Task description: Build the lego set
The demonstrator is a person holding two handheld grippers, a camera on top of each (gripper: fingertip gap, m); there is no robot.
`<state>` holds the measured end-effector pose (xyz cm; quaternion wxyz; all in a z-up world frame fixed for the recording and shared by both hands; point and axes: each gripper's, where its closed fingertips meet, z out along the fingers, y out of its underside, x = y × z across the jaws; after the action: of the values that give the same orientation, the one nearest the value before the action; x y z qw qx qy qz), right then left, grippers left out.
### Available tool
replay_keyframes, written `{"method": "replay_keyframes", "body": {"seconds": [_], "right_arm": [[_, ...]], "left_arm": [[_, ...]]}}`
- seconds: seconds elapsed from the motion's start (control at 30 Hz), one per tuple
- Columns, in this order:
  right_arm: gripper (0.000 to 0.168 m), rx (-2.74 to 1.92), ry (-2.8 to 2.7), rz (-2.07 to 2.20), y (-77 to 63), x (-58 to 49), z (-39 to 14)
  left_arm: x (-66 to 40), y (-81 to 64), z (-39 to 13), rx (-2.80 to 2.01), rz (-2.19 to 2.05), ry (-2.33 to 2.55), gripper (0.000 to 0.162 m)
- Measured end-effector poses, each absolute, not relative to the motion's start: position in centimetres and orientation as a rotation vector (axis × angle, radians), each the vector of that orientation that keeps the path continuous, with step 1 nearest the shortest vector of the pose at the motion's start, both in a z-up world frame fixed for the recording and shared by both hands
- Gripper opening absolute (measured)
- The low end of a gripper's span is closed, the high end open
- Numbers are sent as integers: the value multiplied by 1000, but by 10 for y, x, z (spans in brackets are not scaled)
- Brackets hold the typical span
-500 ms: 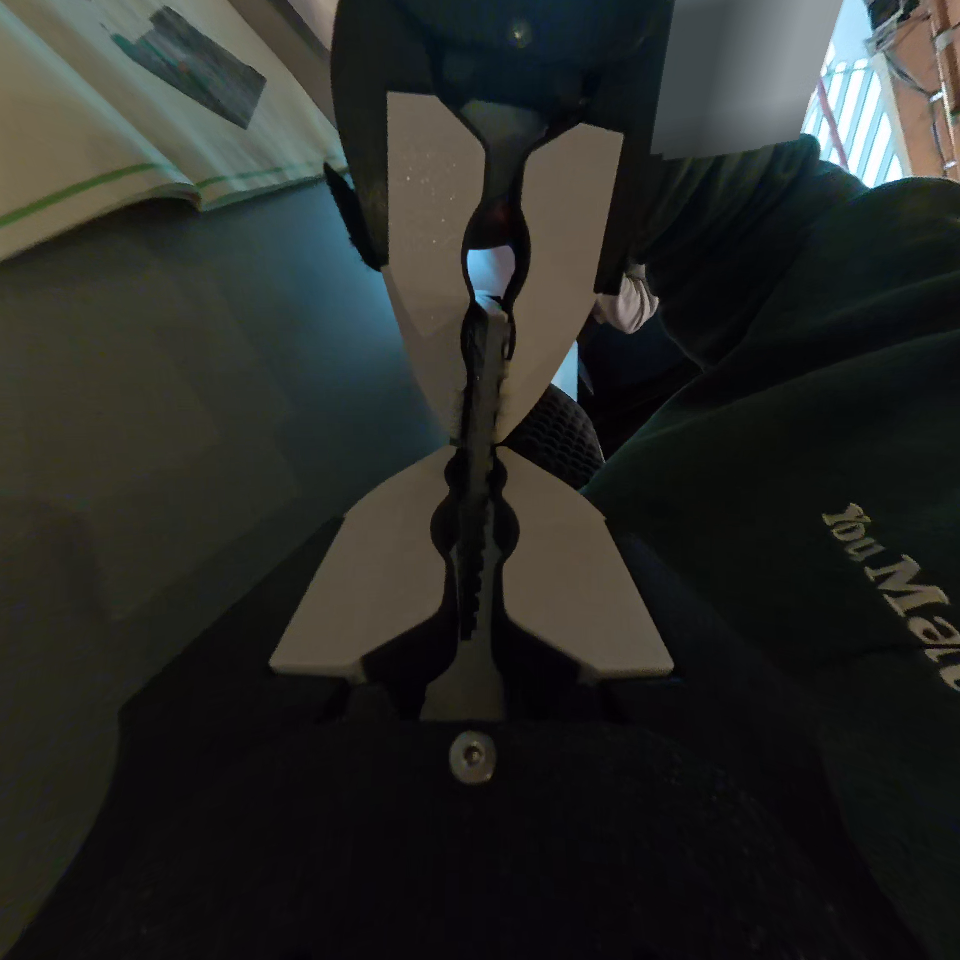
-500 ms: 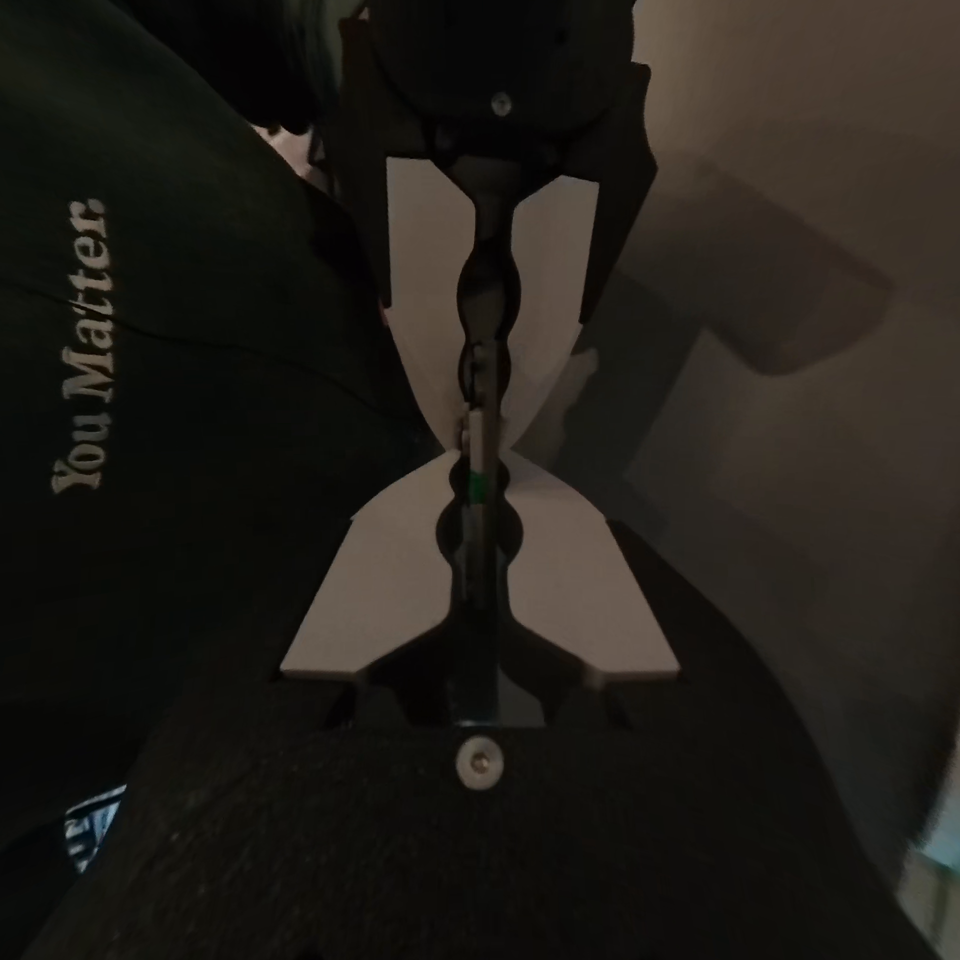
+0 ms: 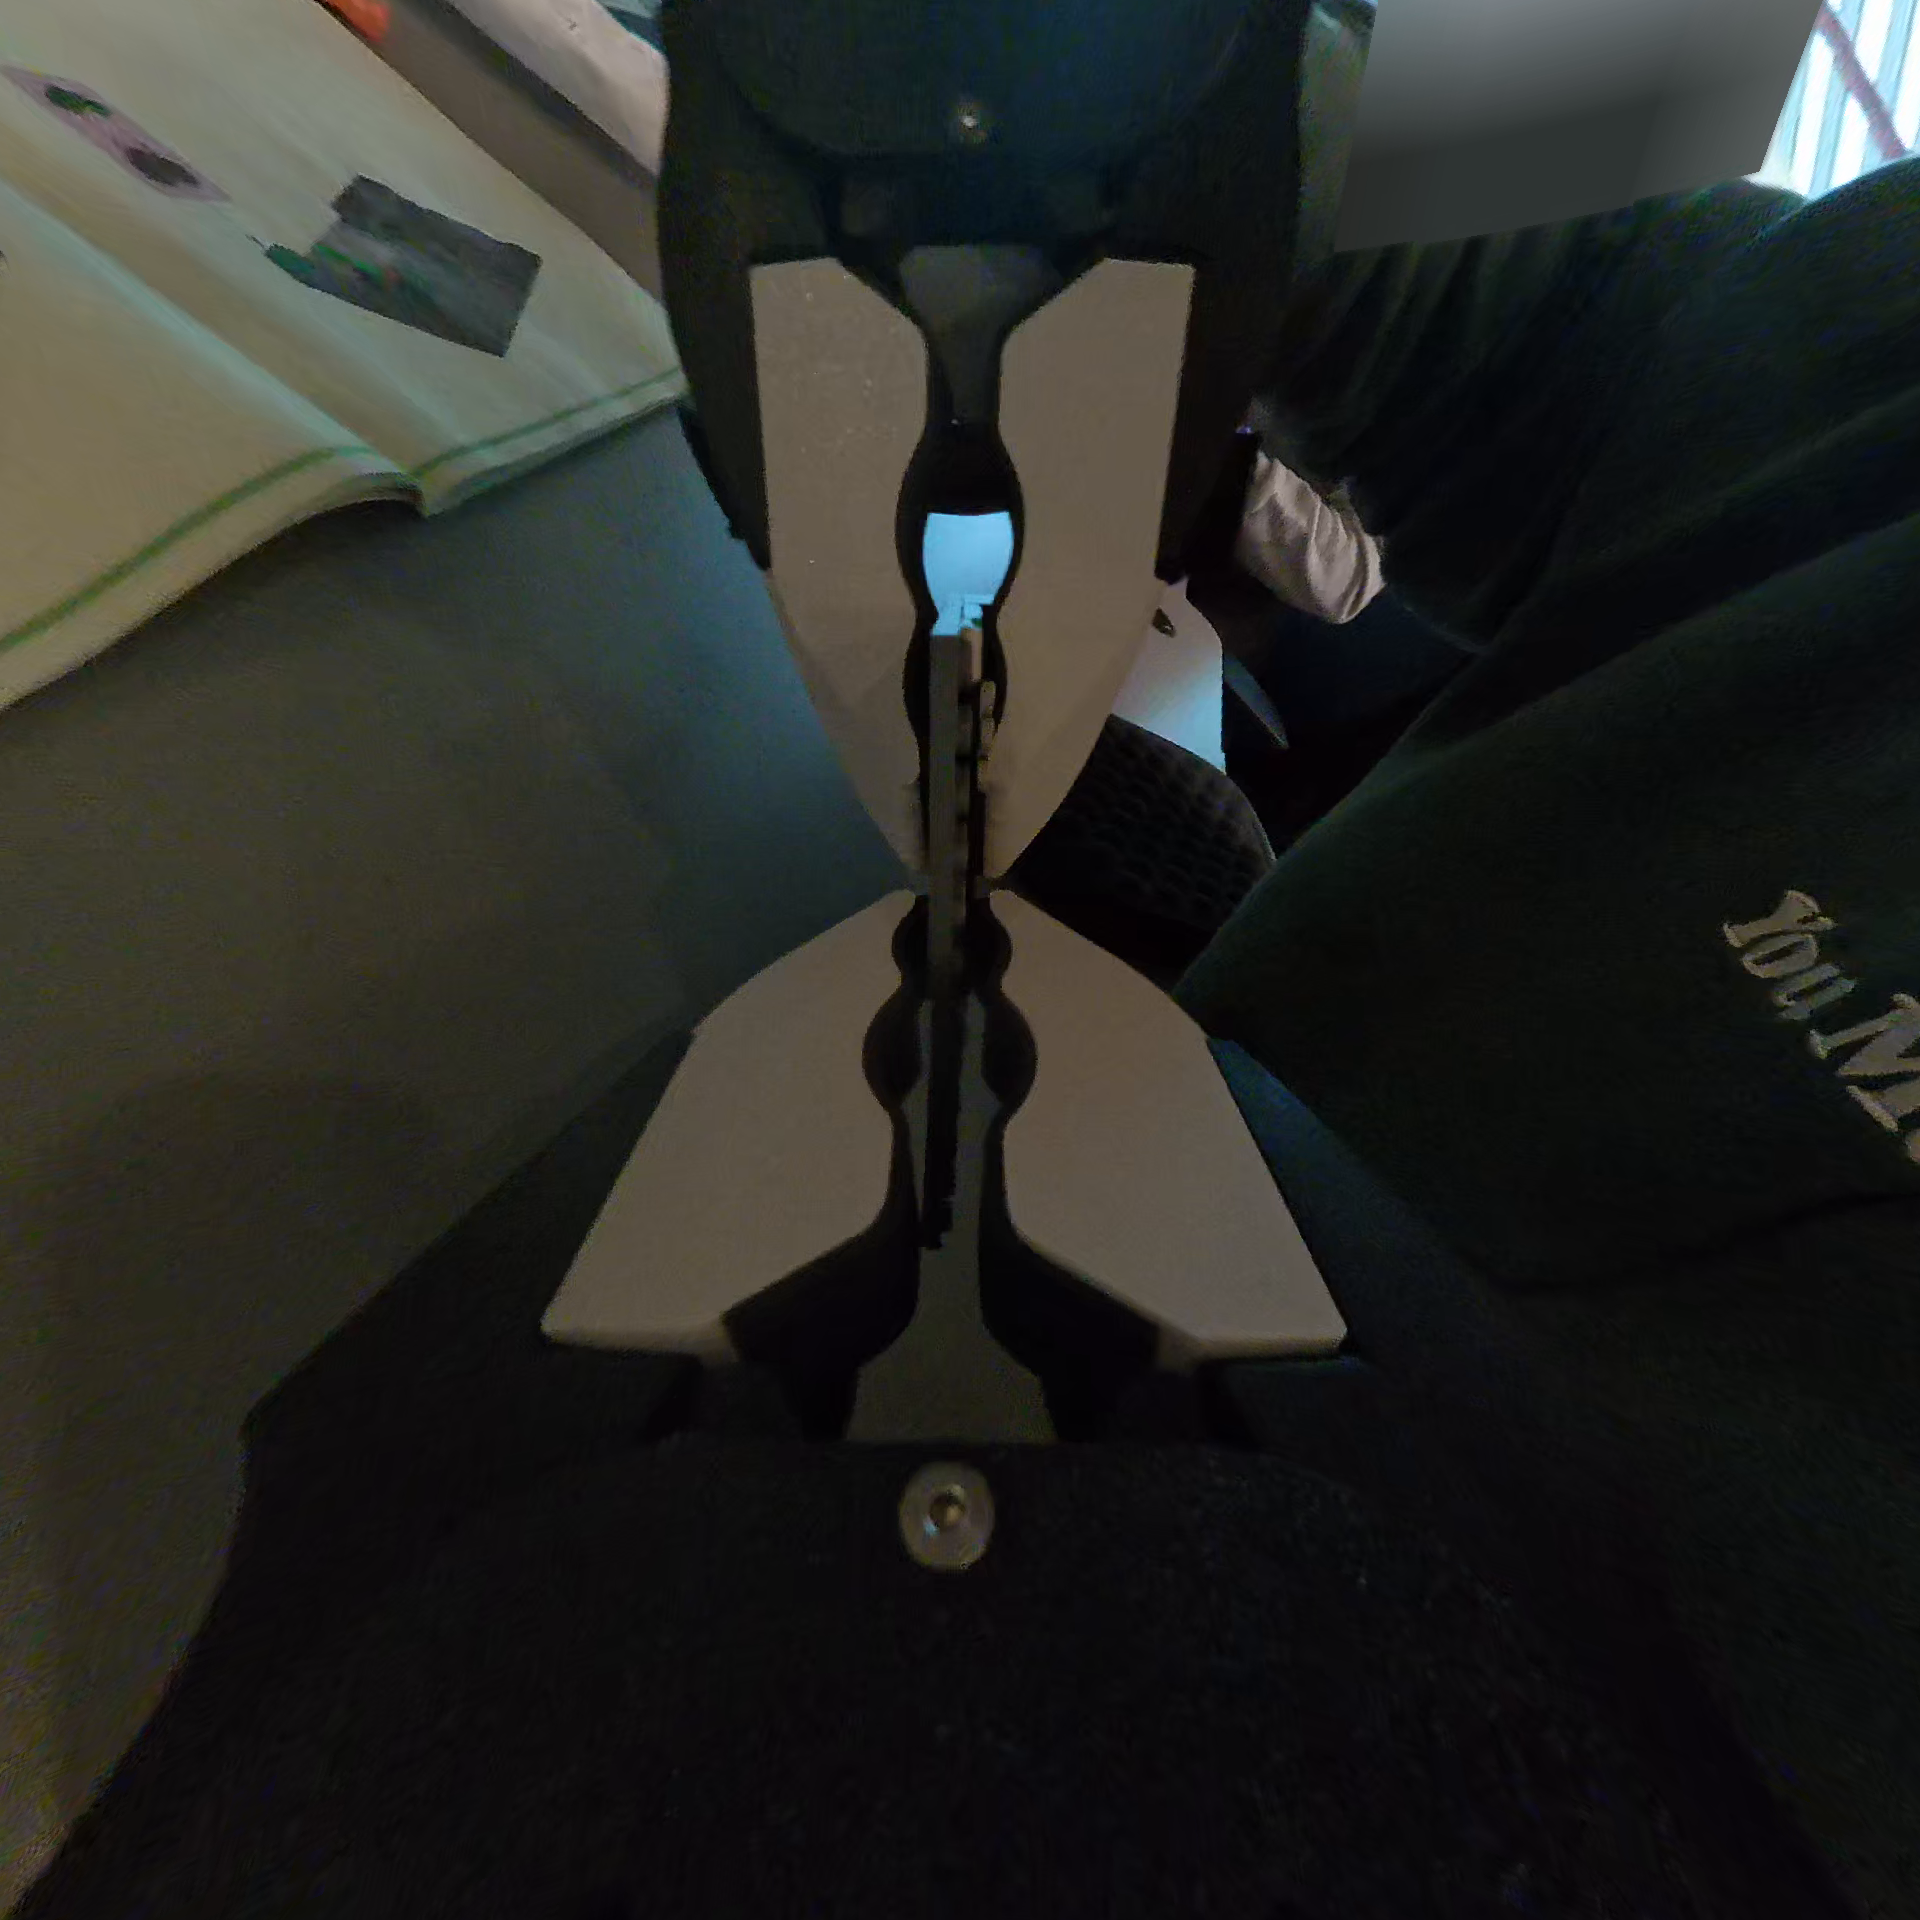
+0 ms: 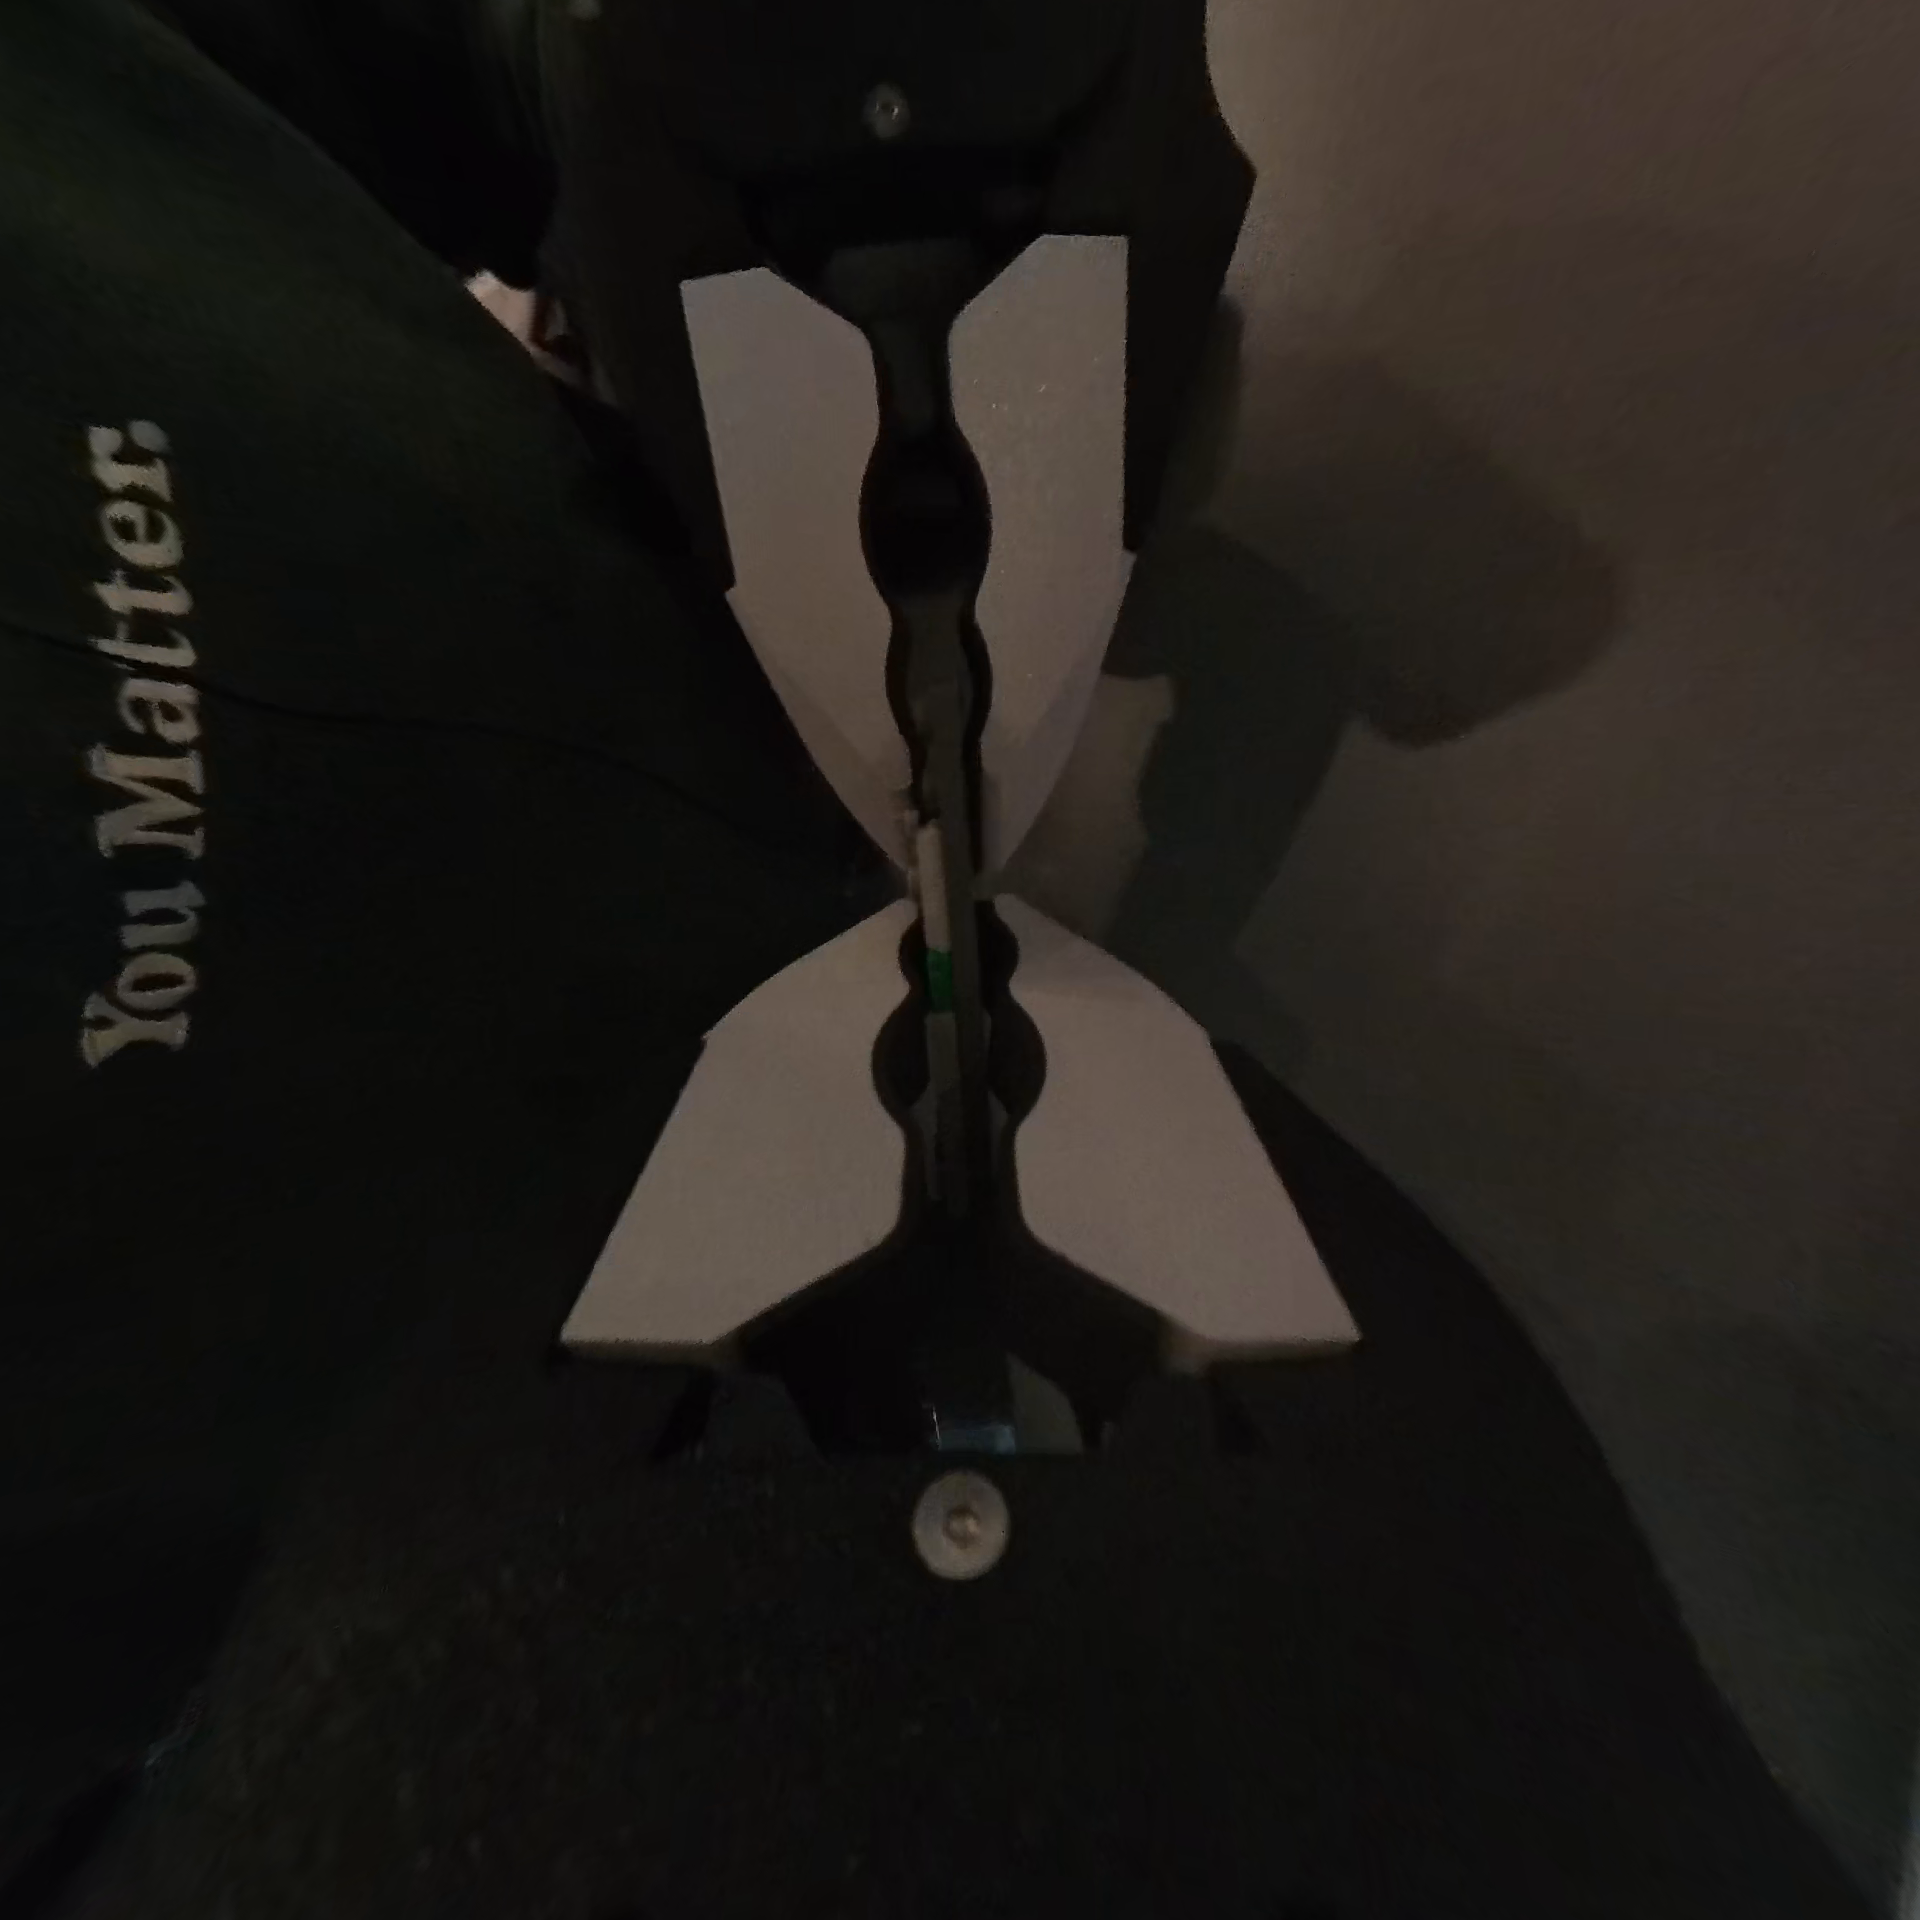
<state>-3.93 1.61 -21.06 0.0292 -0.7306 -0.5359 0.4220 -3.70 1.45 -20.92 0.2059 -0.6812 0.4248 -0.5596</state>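
L claw: left claw, white fingers on black body, pinched tight on a thin flat grey lego plate assembly, seen edge-on; tips meet right claw's tips head-on.
R claw: right claw, same white/black build, clamped on the same lego strip from the opp. end; in L wrist view it shows facing the cam, tip to tip w/ left claw.
Lego: in R wrist view the plate edge shows pale segments w/ a small green bit mid-strip, dark layer alongside. Runs straight along the slot between both pairs of fingers, spanning from one claw into the other. Held in the air, off the desk. Studs on edge faintly visible in L view; exact piece count – can't tell.
Desk: dark grey-green desk surface below/left of claws in L view.
Booklet: open pale instruction booklet w/ green edge lines lies on desk, far left, well apart from claws; pictures on its pages blurry.
Person: dark green sweatshirt w/ pale embroidered lettering close to the claws, R side of L view; same garment fills L side of R view.
Light: R view v. dim; pale surface w/ soft shadows at right.
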Motion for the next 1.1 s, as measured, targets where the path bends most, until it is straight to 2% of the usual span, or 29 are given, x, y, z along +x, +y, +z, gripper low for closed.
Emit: {"method": "replay_keyframes", "body": {"seconds": [0.17, 0.23, 0.37, 1.0, 1.03, 1.1], "right_arm": [[8, -2185, -1700, 1196, 16, -41, -214], [13, -2179, -1749, 1145, 12, -42, -220], [7, -2183, -1747, 1154, 11, -45, -220], [6, -2244, -1692, 1198, 11, -47, -222], [8, -2228, -1685, 1187, 15, -46, -220], [24, -2181, -1625, 1139, 31, -39, -210]], "left_arm": [[-39, 15, -210, -1897, -1548, 1201, 8], [-38, 15, -209, -1895, -1556, 1192, 8], [-38, 15, -209, -1886, -1530, 1225, 8], [-39, 14, -211, -1883, -1587, 1195, 10], [-39, 16, -209, -1882, -1611, 1168, 8], [-41, 19, -203, -1893, -1723, 1072, 7]]}}
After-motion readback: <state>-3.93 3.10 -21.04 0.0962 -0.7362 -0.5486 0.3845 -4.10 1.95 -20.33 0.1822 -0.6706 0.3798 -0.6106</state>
